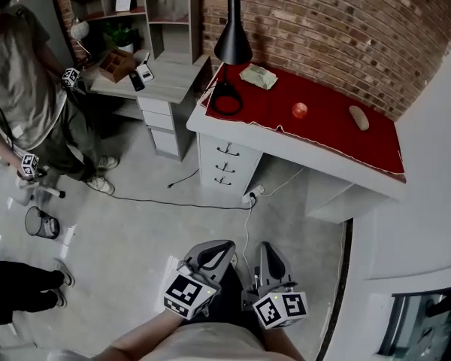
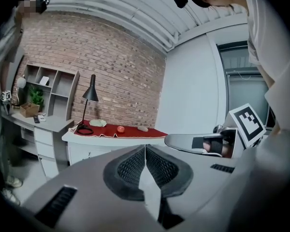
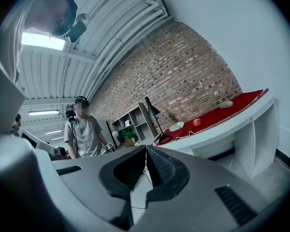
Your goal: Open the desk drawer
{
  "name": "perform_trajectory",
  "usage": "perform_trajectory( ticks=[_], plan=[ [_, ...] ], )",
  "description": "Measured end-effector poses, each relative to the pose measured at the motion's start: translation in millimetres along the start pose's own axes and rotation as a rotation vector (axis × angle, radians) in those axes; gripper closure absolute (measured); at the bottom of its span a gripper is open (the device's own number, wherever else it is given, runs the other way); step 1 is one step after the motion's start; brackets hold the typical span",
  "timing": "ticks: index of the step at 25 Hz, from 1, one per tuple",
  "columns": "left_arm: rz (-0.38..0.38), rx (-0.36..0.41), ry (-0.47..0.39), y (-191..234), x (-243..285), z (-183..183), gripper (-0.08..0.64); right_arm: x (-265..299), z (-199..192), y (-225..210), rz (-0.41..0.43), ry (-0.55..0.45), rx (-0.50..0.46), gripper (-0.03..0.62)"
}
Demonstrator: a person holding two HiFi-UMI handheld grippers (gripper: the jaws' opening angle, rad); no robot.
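Holding grey left gripper [image 2: 145, 151] and grey right gripper [image 3: 146, 151] clenched, empty. Well apart from white red-topped desk [image 1: 286, 141] with 3 closed drawers [image 1: 225, 164].

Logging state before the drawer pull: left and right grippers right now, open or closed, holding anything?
Left gripper: closed, jaws together, nothing between them.
Right gripper: closed, jaws together, nothing between them.

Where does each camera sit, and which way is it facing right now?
Head view: on the head, steeply down at the desk; arms, left gripper and right gripper at bottom.
Left gripper view: on the left gripper, facing the desk over shut jaws; right gripper at right.
Right gripper view: on the right gripper, facing desk and a bystander over shut jaws.
Shared: all show the lamp.
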State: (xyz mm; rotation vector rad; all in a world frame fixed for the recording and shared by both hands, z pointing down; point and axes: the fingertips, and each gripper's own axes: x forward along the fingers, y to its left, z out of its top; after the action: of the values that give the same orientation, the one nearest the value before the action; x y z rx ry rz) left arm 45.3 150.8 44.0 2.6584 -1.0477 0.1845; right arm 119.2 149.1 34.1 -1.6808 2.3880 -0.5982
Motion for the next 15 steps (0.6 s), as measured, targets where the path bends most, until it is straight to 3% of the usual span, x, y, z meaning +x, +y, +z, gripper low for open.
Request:
perform_trajectory(
  ticks=[10, 15],
  plan=[
    [0.041, -0.025, 0.003, 50.0, 71.3, 12.2, 0.546, 69.5, 25.0, -42.5, 0.118, 0.001, -0.015, 0.575],
    [0.022, 0.023, -0.033, 67.8, 112.2, 30.5, 0.546, 112.7, 40.1, -77.1, 0.160, -0.004, 0.010, 0.575]
  ],
)
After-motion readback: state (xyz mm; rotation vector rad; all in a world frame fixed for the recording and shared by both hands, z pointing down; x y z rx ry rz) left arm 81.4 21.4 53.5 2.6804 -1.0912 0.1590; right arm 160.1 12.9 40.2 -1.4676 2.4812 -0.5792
